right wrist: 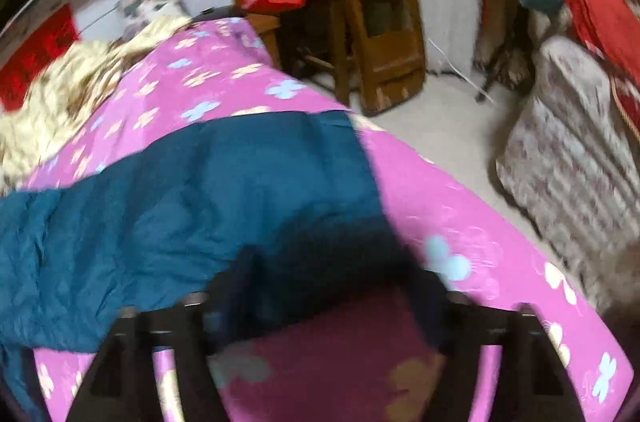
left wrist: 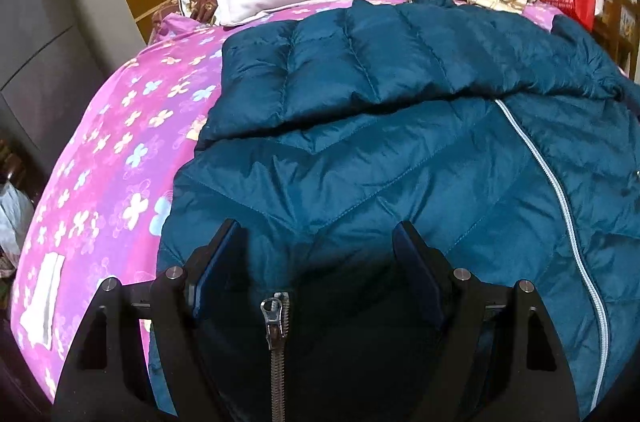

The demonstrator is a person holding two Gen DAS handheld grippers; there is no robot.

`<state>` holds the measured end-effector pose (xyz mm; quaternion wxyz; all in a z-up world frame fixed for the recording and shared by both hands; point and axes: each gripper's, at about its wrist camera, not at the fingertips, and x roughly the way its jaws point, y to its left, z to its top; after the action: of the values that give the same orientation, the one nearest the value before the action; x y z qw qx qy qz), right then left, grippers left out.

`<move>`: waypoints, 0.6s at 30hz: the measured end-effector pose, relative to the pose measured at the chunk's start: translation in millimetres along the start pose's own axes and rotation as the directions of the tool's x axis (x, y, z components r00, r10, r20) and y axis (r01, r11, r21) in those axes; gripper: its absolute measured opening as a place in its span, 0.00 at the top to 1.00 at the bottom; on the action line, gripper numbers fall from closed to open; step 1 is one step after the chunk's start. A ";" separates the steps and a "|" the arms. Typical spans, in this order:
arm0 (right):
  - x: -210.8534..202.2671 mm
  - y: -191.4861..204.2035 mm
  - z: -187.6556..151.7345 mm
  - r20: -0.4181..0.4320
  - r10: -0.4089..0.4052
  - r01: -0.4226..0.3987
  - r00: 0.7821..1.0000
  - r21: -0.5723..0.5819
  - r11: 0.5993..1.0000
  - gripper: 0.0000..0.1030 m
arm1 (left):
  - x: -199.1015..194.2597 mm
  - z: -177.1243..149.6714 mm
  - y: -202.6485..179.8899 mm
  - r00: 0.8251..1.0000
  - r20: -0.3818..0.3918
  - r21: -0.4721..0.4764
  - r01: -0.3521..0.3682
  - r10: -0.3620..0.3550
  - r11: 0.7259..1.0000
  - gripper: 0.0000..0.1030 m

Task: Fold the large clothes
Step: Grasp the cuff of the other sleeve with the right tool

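Left gripper: the left gripper point(left wrist: 316, 254) points down over the near end of the jacket point(left wrist: 400, 150), its jaws standing wide apart with jacket cloth and the zipper pull point(left wrist: 273, 318) lying between them; the pads do not appear to press on anything.
Right gripper: the right gripper point(right wrist: 324, 286) is at the edge of the sleeve point(right wrist: 224, 182); the picture is smeared, so I cannot tell whether the jaws have pinched the cloth or merely straddle it.
Jacket: a blue-green quilted jacket, spread on the pink flowered bedsheet point(left wrist: 108, 150), its pale zipper point(left wrist: 560, 206) running away to the right; one sleeve is already laid across the body further up.
Sleeve on the right side: it stretches out sideways over the bedsheet point(right wrist: 460, 206) toward the bed's edge, its dark near rim right at the right gripper's fingers.
Step in hand: judged from the layout, taking hold for the next fold, with the right side still to be brought in.
Next move calls for: a firm pinch through thick, slippery padded cloth, then a carry of the sleeve inward over the body; the left gripper would do well to close on the hem near the zipper to steady it.
Risk: puffy layers may slip out of a shallow bite.
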<state>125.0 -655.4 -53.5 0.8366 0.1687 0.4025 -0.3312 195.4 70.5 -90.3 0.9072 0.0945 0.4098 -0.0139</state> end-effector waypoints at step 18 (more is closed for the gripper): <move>-198.5 227.1 -39.0 0.271 0.356 -0.244 0.894 -0.373 0.895 0.93 | -5.3 2.8 23.7 0.999 -0.030 -0.128 0.005 -0.009 0.992 0.23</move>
<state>169.1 -386.6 81.7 0.9499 0.0291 0.2737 -0.1479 196.4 93.0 -80.8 0.9048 0.0351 0.4242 0.0107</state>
